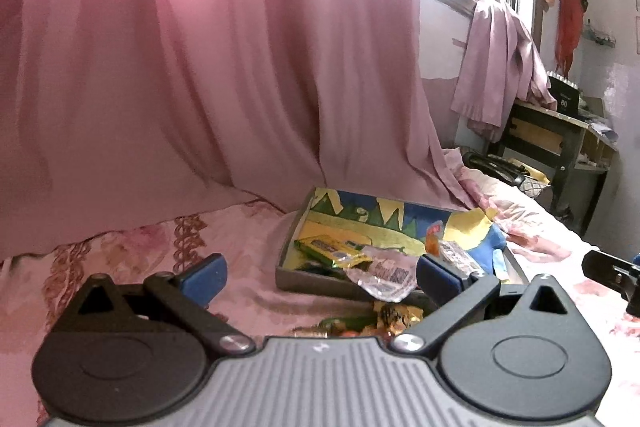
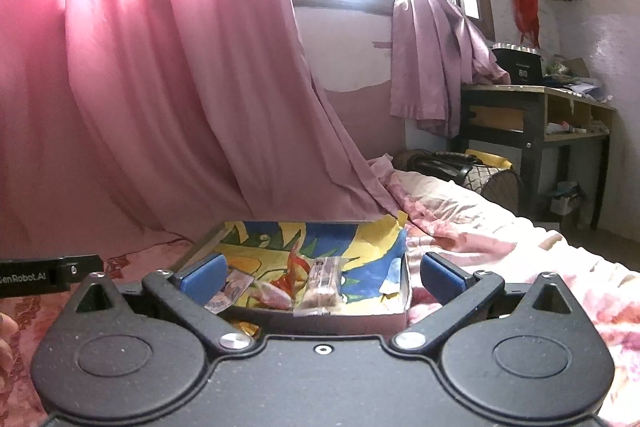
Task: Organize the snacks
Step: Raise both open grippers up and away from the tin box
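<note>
From the left wrist, the left gripper (image 1: 320, 277) hangs spread wide, empty, over the bed (image 1: 120, 259); snack packets (image 1: 336, 251) lie in the painted tray (image 1: 292, 279), labels too blurred to read. From the right wrist, the right gripper (image 2: 320, 273) gapes empty above the same tray (image 2: 404, 291); "GenRobot.AI" marks the black bar (image 2: 48, 277) at left.

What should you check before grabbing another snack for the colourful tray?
1. Left tool open and holding nothing: ok.
2. Right tool open and holding nothing: ok.
3. Tray sits flat on the bed: ok.
4. Room left in the tray: ok, painted bottom shows behind the packets.
5. Snacks waiting outside the tray: ok, gold-wrapped snacks lie in front of it.
6. Clear wrapper properly inside: not ok, it hangs over the front rim.
</note>
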